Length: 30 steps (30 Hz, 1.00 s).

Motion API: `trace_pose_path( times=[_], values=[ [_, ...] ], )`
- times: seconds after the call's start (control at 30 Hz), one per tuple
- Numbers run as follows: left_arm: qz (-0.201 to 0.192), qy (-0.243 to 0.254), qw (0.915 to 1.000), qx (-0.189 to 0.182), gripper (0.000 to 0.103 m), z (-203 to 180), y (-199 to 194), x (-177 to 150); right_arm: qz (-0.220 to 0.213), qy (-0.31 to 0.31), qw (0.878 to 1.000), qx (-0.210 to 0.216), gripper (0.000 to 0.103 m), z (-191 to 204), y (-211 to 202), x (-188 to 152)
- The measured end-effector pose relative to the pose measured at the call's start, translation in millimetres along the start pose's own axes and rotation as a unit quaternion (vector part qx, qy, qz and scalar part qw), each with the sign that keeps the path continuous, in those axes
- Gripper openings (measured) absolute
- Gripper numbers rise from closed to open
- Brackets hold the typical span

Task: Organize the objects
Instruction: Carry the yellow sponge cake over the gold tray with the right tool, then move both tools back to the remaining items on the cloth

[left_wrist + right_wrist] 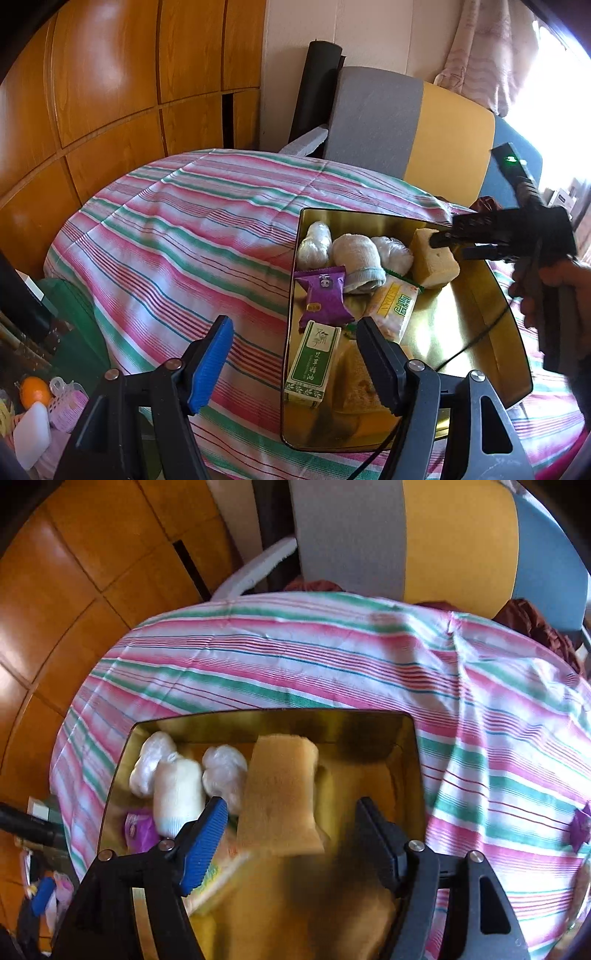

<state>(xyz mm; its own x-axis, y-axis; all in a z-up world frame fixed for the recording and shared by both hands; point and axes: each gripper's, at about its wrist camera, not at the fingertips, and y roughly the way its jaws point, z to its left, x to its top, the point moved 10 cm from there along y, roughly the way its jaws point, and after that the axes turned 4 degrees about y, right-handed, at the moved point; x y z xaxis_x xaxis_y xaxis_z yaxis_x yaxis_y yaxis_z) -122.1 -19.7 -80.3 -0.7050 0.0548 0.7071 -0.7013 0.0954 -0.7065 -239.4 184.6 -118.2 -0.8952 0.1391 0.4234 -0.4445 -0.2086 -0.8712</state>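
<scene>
The striped cloth (177, 236) covers the whole work surface, and on it, at about 4 o'clock in the left wrist view, sits the shiny gold tray (480, 332) that takes the collected things. The step in hand looks like dropping off the yellow sponge (432, 264): it stands in the tray's far part, at 2 o'clock from the tray's middle, just beside the white bundles.

The right gripper (291, 834) hangs over the tray with its jaws apart. In its own view the sponge (280, 794) lies between and just beyond the fingers, and neither pad appears to press on it, so I judge it released. The left gripper (295, 362) is also open and holds nothing; it straddles the tray's near left rim, with the green box (312, 363) between its fingers but untouched.

Smaller things fill the tray's left side: a white rolled sock (356, 260) at 11 o'clock, clear plastic bundles (314, 243) beside it, a purple snack packet (325, 295) and a yellow wafer packet (393, 306) near the middle.

Another purple packet (580, 823) lies on the cloth outside the tray, at 3 o'clock in the right wrist view. The next move probably calls for lifting the right gripper clear of the sponge without tipping it, then reaching right for that stray packet.
</scene>
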Motion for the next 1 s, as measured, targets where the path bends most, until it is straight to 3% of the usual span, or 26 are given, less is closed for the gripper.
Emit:
trace_pose_path(
  times=[0.53,1.0],
  values=[
    [-0.010,0.038,0.9992,-0.003,0.071,-31.5,-13.3,-5.4,-0.044,-0.051,0.997,-0.028,0.073,-44.2,-71.7,-86.0],
    [-0.011,0.076,0.9970,-0.015,0.071,-67.7,-21.3,-11.1,-0.060,0.001,0.996,-0.070,0.073,-126.1,-115.9,-124.7]
  ],
)
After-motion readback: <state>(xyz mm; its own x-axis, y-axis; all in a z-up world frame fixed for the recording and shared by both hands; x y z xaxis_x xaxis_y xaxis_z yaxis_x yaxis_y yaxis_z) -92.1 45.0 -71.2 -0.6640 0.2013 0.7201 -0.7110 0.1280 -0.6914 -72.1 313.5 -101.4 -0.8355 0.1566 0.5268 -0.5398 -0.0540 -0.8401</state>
